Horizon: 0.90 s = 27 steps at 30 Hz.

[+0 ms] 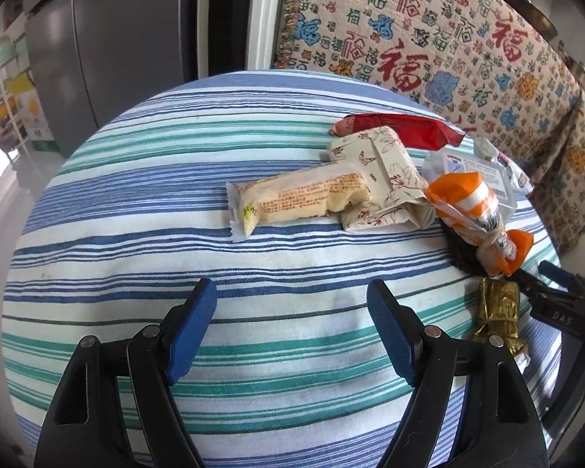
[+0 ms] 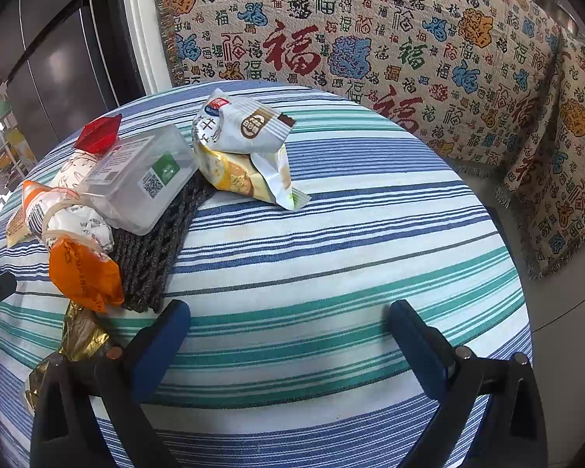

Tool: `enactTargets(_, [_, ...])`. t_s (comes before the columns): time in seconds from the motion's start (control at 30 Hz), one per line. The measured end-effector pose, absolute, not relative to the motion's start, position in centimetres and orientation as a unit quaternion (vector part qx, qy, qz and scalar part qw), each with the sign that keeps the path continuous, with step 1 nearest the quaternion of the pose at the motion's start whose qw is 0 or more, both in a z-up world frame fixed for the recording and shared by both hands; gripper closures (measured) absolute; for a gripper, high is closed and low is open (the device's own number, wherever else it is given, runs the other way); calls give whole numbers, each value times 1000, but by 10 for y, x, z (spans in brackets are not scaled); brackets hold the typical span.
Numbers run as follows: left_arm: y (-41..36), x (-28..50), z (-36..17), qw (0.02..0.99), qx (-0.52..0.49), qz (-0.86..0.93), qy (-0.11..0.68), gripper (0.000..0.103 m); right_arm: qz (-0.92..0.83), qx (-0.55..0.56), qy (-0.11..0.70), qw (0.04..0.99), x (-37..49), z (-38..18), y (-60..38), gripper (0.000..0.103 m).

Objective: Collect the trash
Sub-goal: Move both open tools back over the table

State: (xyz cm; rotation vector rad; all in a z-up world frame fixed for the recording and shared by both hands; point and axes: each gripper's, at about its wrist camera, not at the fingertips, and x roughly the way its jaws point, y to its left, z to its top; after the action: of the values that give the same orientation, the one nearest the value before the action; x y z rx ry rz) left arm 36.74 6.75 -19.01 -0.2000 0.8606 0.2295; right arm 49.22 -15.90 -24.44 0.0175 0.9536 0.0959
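Orange-wrapped trash (image 2: pixel 84 273) lies just ahead-left of the spread, empty right claw (image 2: pixel 288 337) beside the dark mat (image 2: pixel 156 249) on the table (image 2: pixel 331 234), its long axis running away from it, farther from the spread, empty left claw (image 1: pixel 292 312).

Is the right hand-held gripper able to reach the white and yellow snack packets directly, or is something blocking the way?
Probably yes. The right hand-held gripper is open, and only bare striped tablecloth lies between it and the snack packets. The clear plastic box and dark mesh sit off to the left.
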Motion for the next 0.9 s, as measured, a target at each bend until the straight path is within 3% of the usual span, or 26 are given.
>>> enactTargets(0.6, [92, 337, -178, 903, -151, 107, 387, 19, 47, 8, 460, 887, 493, -243, -160, 0])
enactTargets(0.9, [74, 354, -190, 901, -116, 103, 406, 19, 47, 8, 460, 887, 493, -243, -160, 0])
